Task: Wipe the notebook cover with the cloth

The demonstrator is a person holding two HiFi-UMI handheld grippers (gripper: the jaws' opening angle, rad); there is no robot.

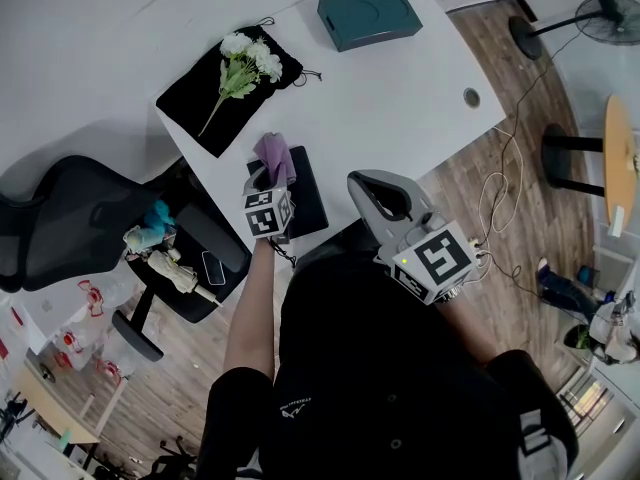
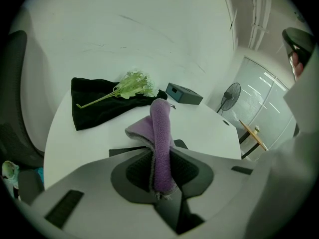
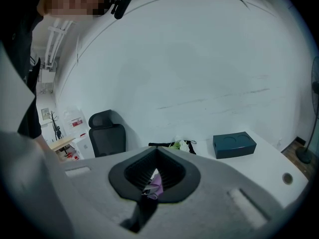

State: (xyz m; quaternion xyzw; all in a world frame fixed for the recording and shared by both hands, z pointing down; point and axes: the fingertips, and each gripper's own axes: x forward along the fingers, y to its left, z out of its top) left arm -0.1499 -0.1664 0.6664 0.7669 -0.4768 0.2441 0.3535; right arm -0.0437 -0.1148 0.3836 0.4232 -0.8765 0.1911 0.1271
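Looking down from the person's head, a black notebook (image 1: 308,198) lies flat at the near edge of a white table (image 1: 400,98), right in front of the person; the left gripper (image 1: 266,175) hangs over the notebook's left edge, its jaws clamped on a purple fleece cloth (image 1: 273,155) that stands up out of them in a folded roll; the left gripper view shows a flap of the cloth drooping toward the dark cover, though whether it touches cannot be told; the right gripper (image 1: 366,184) is held just right of the notebook, off the table edge and close to the person's body, jaws closed tip to tip and gripping nothing; beyond the notebook, farther up the table, a black drawstring bag (image 1: 195,103) carries a sprig of white flowers (image 1: 247,56), and farther again to the right sits a teal box (image 1: 368,16); a black office chair (image 1: 60,218) stands left of the notebook, beside the table; judging by this, the cloth is in hand and over the cover, while the wiping strokes look yet to be made.
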